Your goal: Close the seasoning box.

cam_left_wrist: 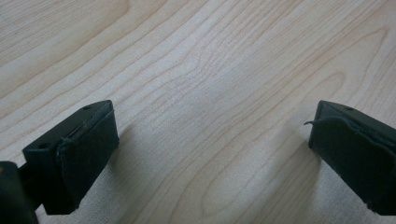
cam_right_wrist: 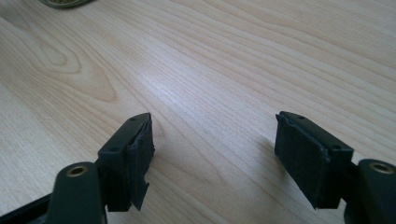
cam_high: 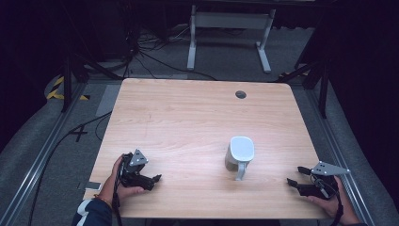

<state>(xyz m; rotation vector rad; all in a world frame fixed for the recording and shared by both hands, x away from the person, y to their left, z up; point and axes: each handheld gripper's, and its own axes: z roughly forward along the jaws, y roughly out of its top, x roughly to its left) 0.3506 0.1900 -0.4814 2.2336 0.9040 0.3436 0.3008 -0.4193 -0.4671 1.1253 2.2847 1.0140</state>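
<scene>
One white pitcher (cam_high: 240,155) is stood right of table (cam_high: 188,117) centre, handle toward the person, untouched. Left gripper (cam_high: 153,179) and right gripper (cam_high: 292,182) are rested near the front edge, jaws spread, nothing held; likely a ready pose.

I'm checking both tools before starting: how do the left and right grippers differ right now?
The left gripper sits at the table's near-left corner, the right gripper at its near-right edge. Each points inward. The right lies closer to the white mug. Both are open, holding nothing.
</scene>
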